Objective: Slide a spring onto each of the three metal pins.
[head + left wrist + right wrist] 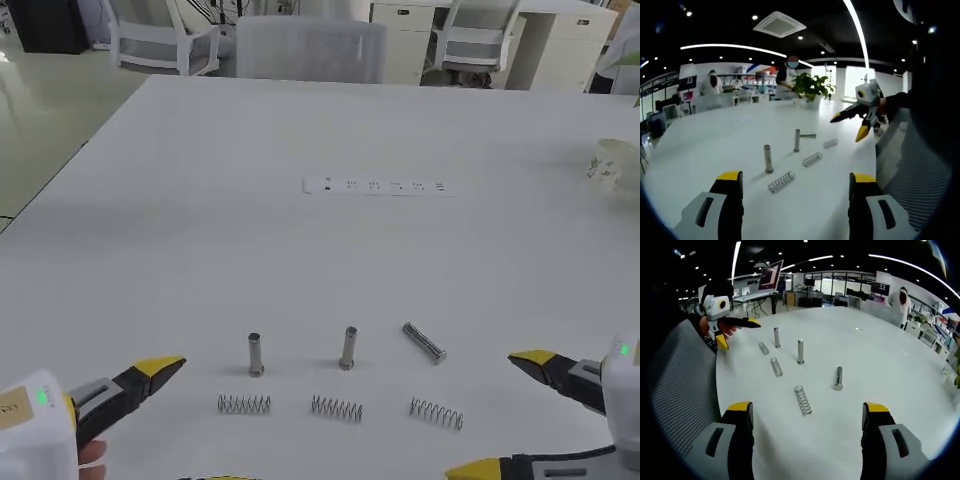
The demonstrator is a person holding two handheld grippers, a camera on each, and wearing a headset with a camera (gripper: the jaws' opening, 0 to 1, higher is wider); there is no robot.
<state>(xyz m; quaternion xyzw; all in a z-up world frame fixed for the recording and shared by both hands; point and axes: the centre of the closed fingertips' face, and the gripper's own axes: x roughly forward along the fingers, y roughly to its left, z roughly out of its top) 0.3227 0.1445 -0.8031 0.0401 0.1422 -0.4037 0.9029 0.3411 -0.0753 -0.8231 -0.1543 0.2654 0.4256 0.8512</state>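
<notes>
Head view: nothing threaded yet; springs lie before the pins (one toppled). Left gripper and right gripper gape empty; next, I'd say, pinch a spring.

White table with three pins (one toppled), three springs, socket strip

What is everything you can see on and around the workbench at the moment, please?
table: one, white, spans the head view
metal pins: three, silver, near edge; two upright, the right one lying down
springs: three, silver, lying in a row in front of the pins
socket strip: one, white, mid-table
pale object: one, whitish, far right; too blurred to name
chairs: three, white and grey, beyond the far edge
left gripper: one, yellow-tipped, open
right gripper: one, yellow-tipped, open
</notes>
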